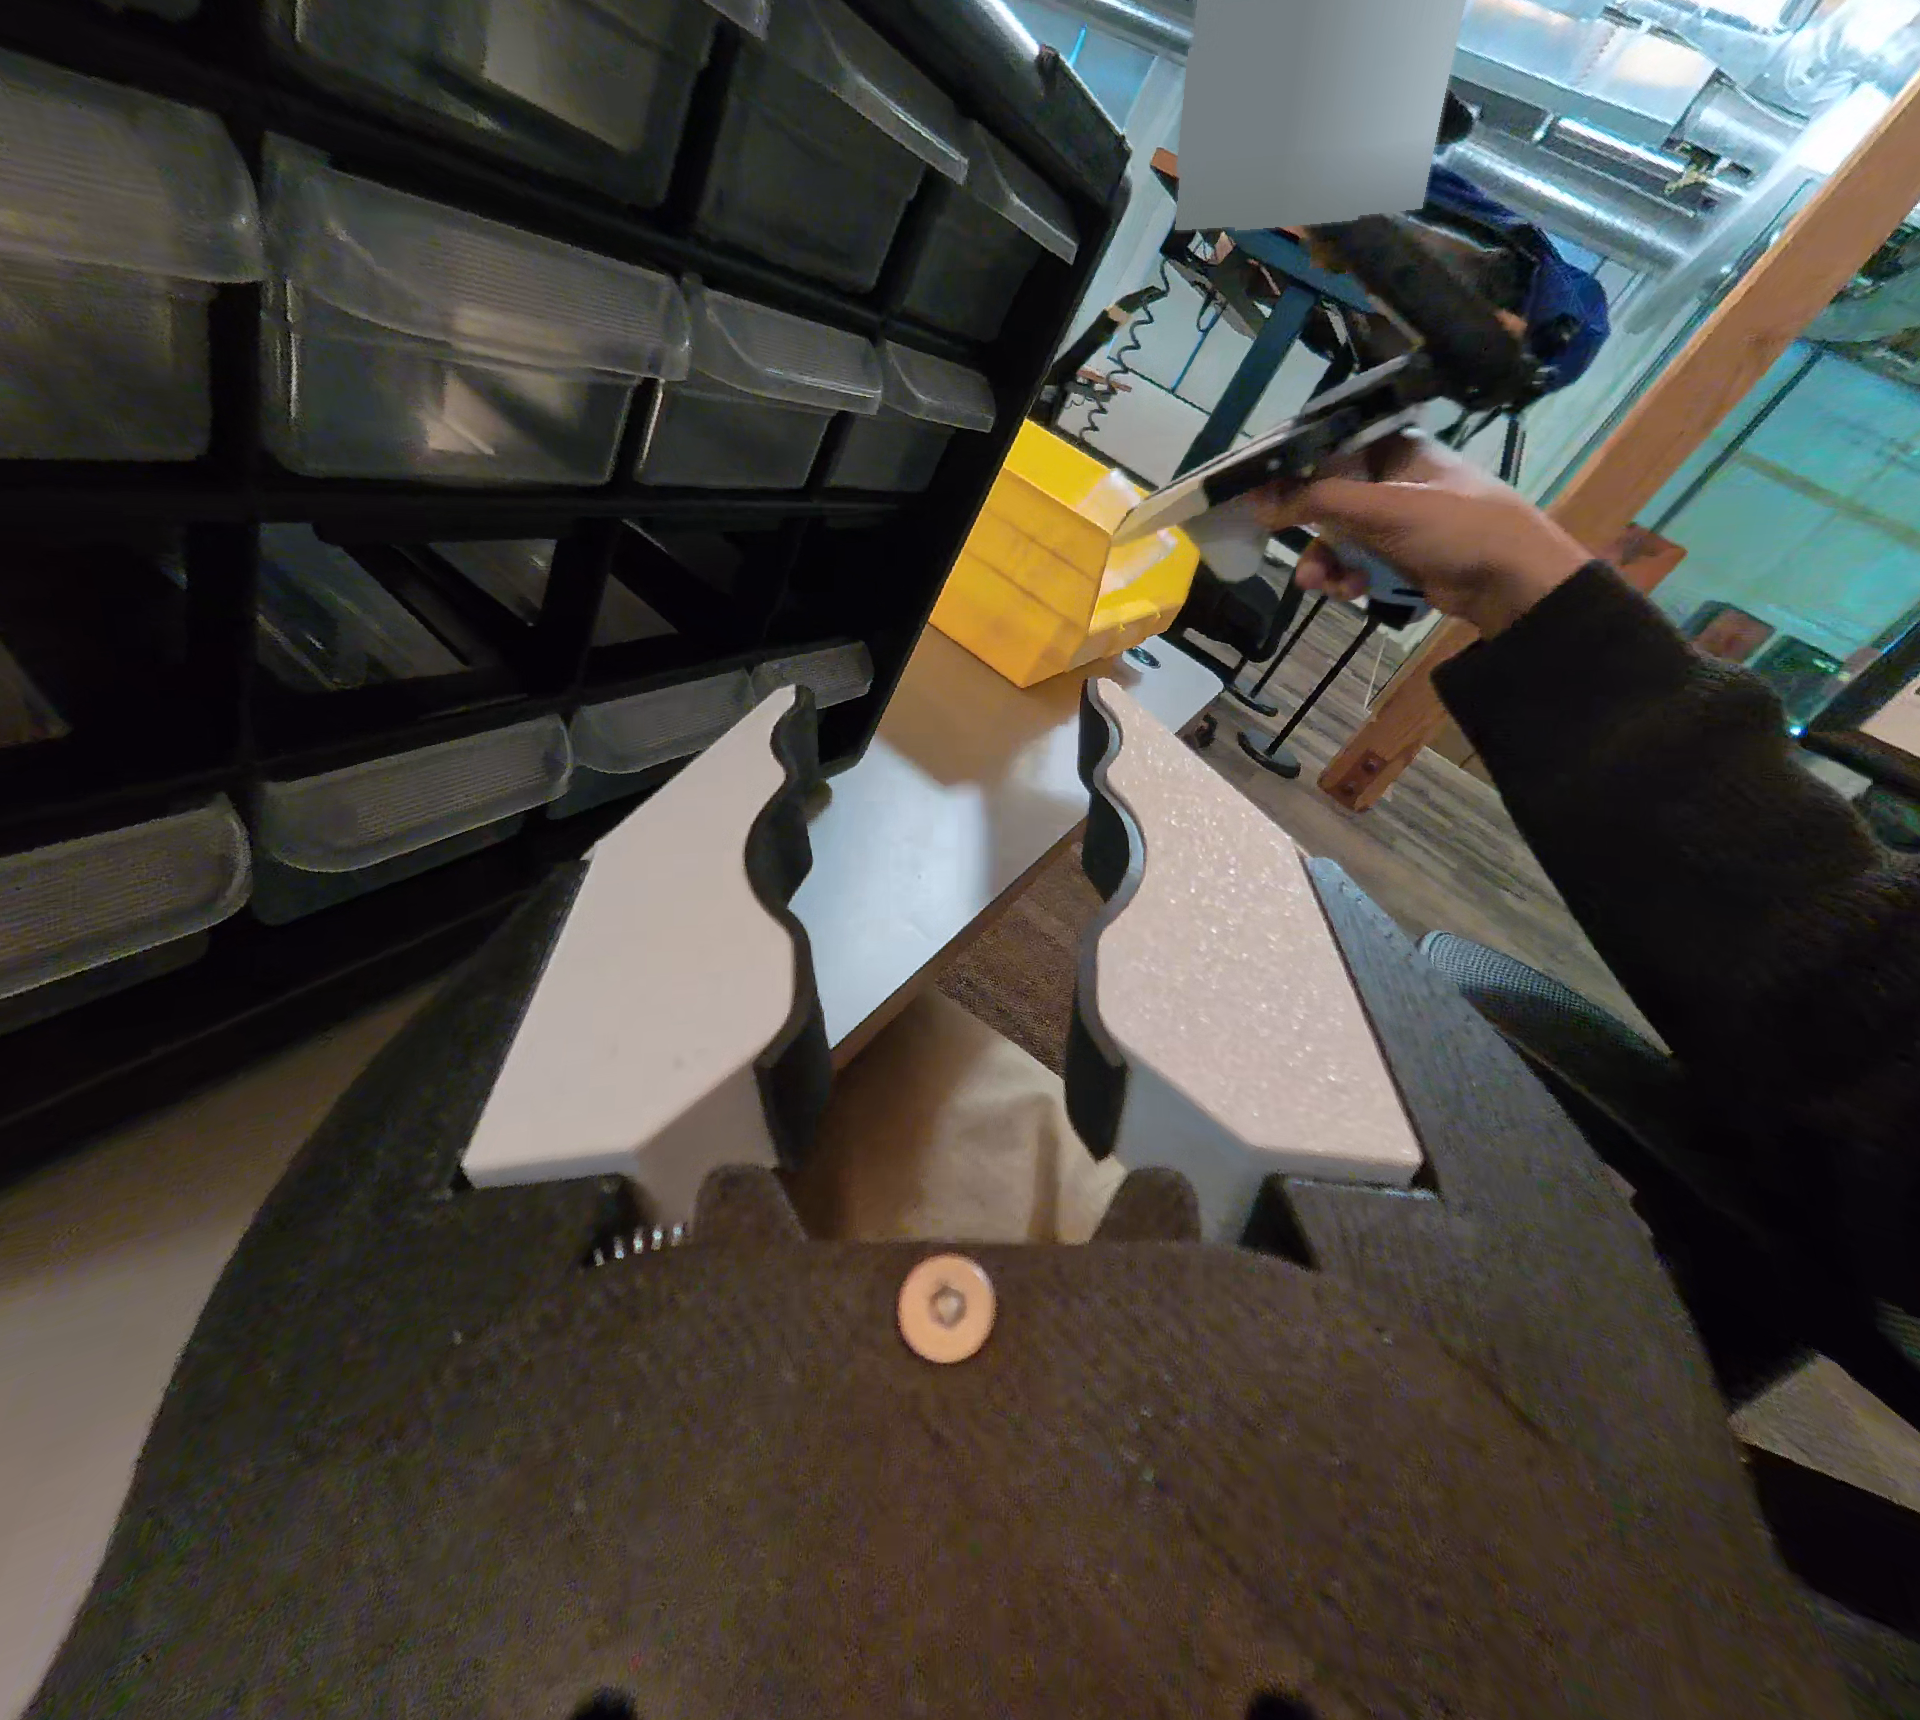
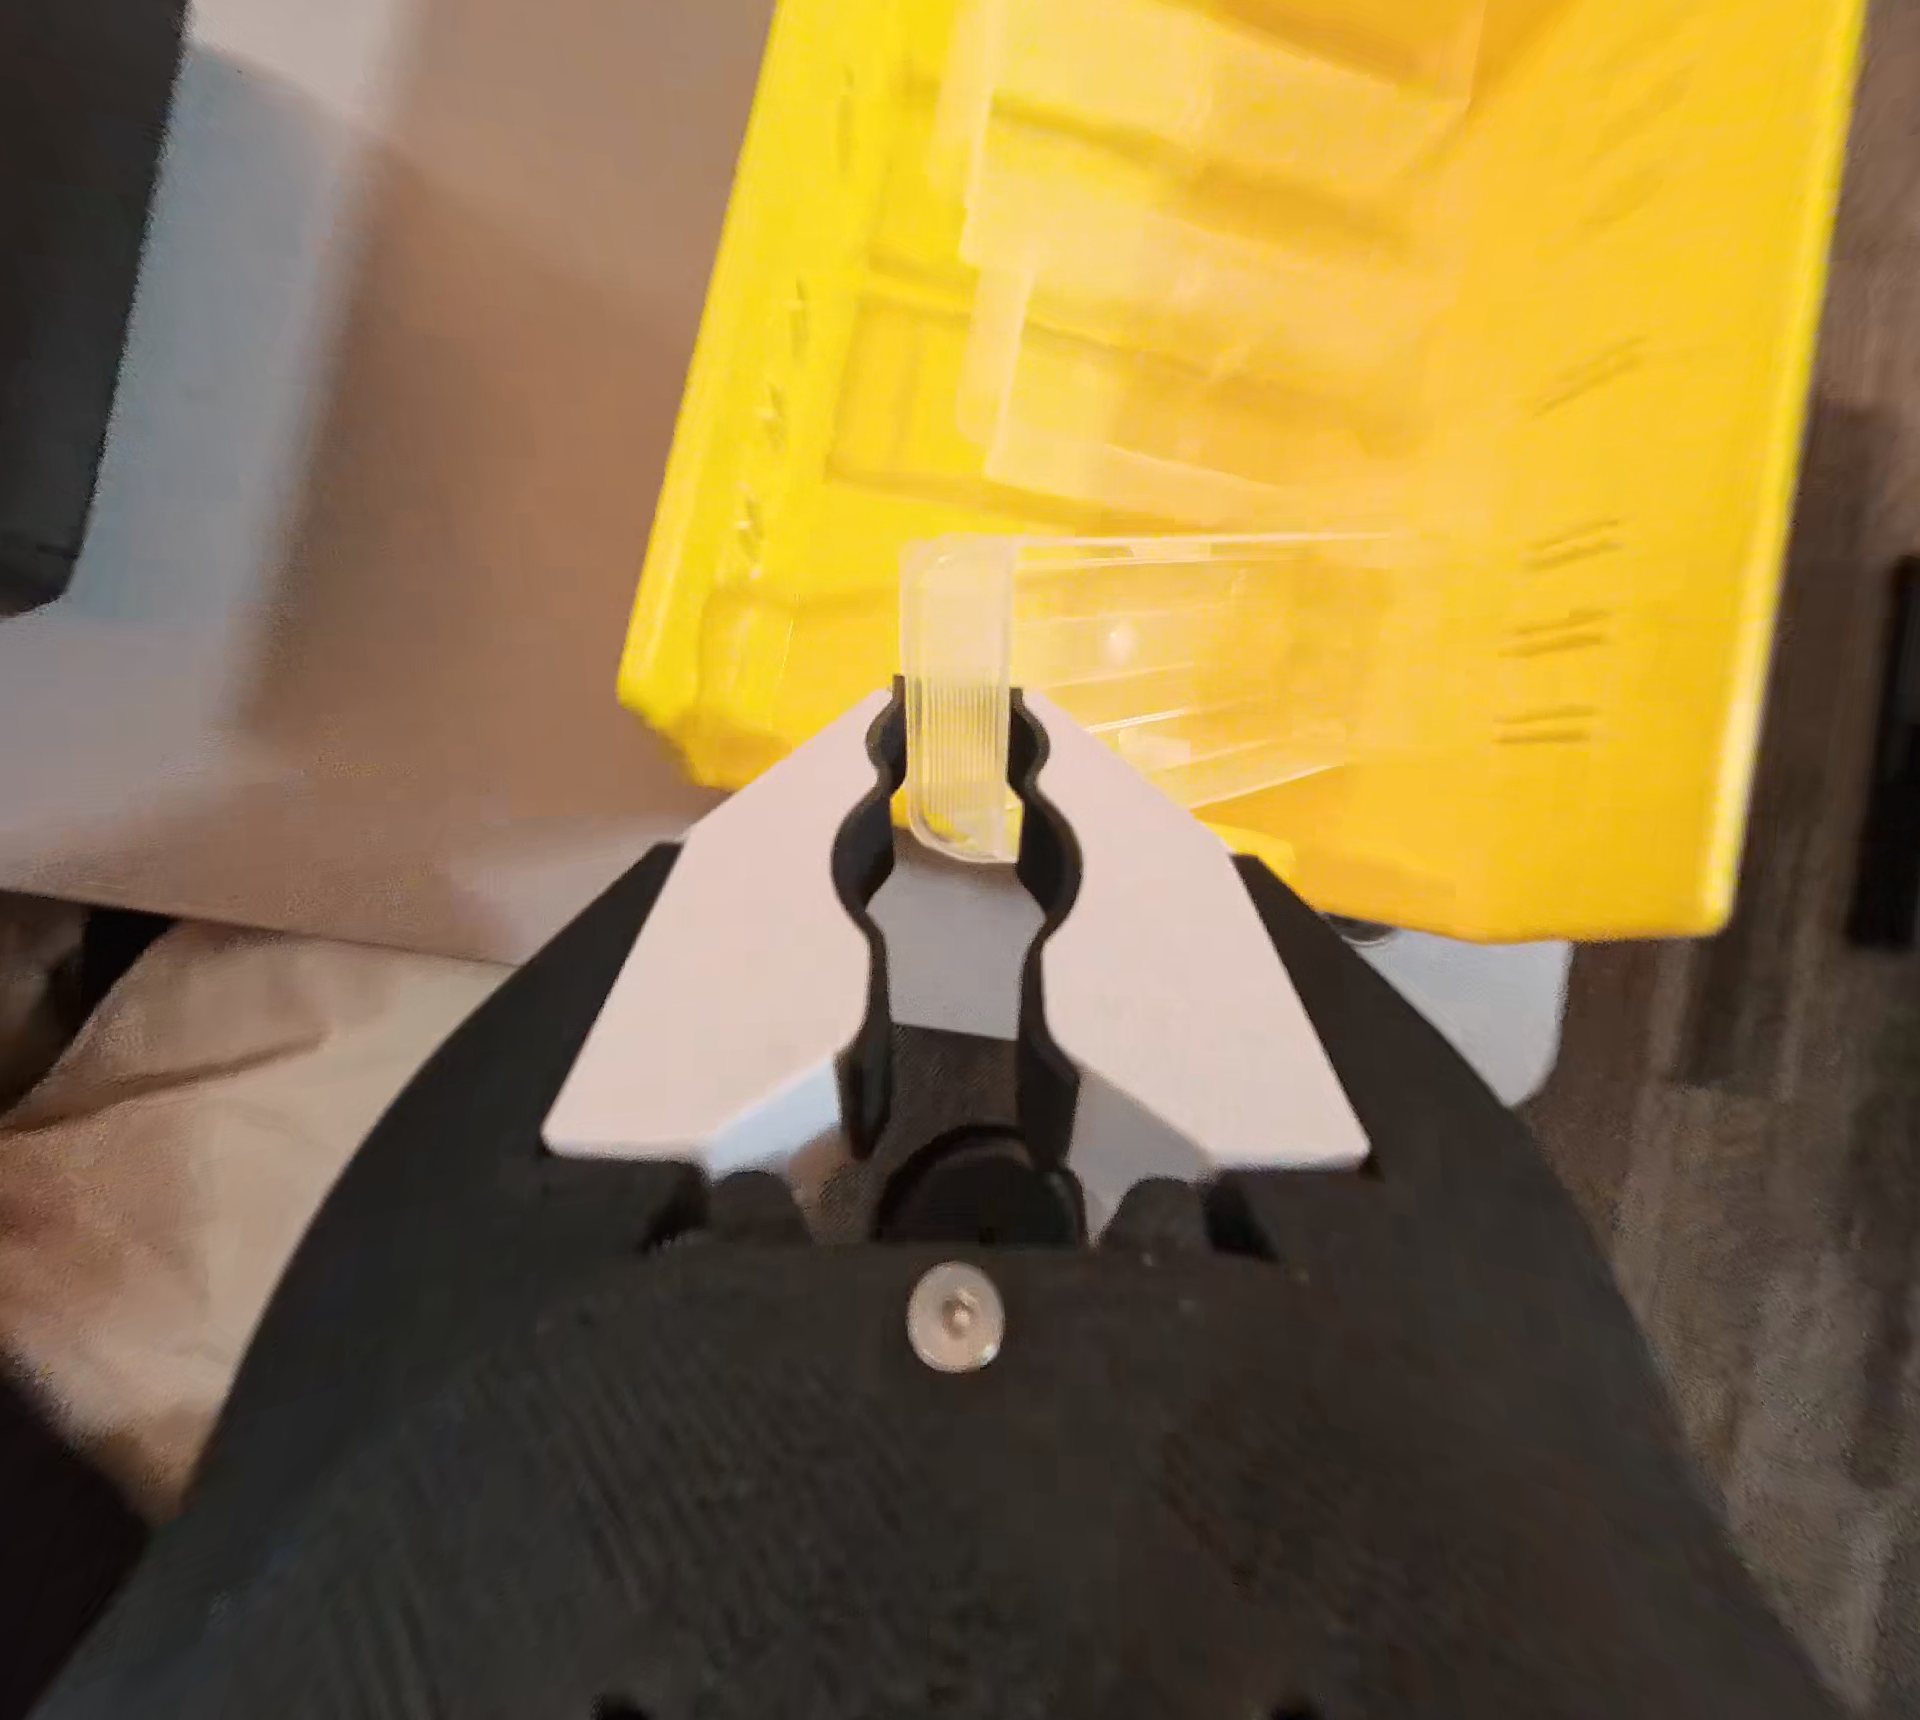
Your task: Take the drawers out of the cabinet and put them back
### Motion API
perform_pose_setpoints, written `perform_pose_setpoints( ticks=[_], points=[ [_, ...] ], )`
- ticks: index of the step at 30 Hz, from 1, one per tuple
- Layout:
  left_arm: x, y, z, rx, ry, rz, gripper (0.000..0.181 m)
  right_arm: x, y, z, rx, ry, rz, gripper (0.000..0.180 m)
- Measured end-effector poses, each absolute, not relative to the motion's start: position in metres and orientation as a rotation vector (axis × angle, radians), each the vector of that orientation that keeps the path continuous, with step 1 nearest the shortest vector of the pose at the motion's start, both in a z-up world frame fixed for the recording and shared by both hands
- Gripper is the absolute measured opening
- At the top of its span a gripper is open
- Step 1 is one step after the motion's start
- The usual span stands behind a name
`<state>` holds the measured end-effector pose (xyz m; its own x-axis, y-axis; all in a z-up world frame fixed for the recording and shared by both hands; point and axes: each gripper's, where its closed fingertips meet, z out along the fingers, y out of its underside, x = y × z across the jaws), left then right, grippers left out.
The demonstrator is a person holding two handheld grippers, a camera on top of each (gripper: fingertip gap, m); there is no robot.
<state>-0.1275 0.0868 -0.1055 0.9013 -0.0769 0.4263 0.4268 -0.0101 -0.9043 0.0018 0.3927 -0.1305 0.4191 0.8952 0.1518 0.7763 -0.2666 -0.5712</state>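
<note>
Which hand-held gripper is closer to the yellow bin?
Right. The right hand-held gripper is right over the yellow bin, pinching a clear drawer. The left hand-held gripper is open, farther back beside the black cabinet.

One black cabinet (image 1: 935, 143) stood on the counter (image 1: 966, 735), with one yellow bin (image 2: 1299, 320) at its right. One clear drawer (image 2: 1091, 662) sat in the right gripper (image 2: 951, 766), at least three more lay in the bin, and two grippers showed, the left gripper (image 1: 940, 766) empty.

Black cabinet (image 1: 935, 60), clear ribbed-front drawers (image 1: 457, 351), a yellow bin (image 2: 1558, 320), table (image 1: 935, 797) seemingly grey.
</note>
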Motion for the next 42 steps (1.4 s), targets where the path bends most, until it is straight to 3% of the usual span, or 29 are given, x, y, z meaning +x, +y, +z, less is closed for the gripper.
perform_pose_setpoints(
  ticks=[1, 11, 14, 17, 26, 34, 36, 39, 42],
  points=[
    [-0.127, 0.087, -0.105, -1.534, -0.283, -0.404, 0.047, -0.001, 0.396, -0.141, -2.149, -1.406, 0.27, 0.017],
    [-0.13, 0.088, -0.108, -1.542, -0.294, -0.41, 0.046, -0.036, 0.415, -0.174, -2.208, -1.35, 0.318, 0.015],
    [-0.13, 0.087, -0.106, -1.537, -0.275, -0.383, 0.047, -0.036, 0.418, -0.173, -2.168, -1.354, 0.325, 0.029],
    [-0.127, 0.088, -0.106, -1.541, -0.252, -0.376, 0.047, -0.033, 0.432, -0.15, -2.084, -1.269, 0.347, 0.045],
    [-0.133, 0.089, -0.111, -1.574, -0.32, -0.447, 0.057, 0.028, 0.493, -0.062, -1.789, -0.8, 0.515, 0.052],
    [-0.134, 0.092, -0.113, -1.617, -0.378, -0.483, 0.056, 0.073, 0.53, -0.112, -1.753, -0.691, 0.522, 0.064],
    [-0.138, 0.091, -0.116, -1.636, -0.418, -0.472, 0.064, 0.072, 0.535, -0.121, -1.785, -0.67, 0.573, 0.066],
    [-0.146, 0.087, -0.118, -1.658, -0.481, -0.488, 0.069, 0.07, 0.543, -0.129, -1.83, -0.61, 0.642, 0.052],
    [-0.15, 0.082, -0.122, -1.667, -0.499, -0.473, 0.072, 0.065, 0.549, -0.142, -1.889, -0.624, 0.645, 0.05]
  ],
)
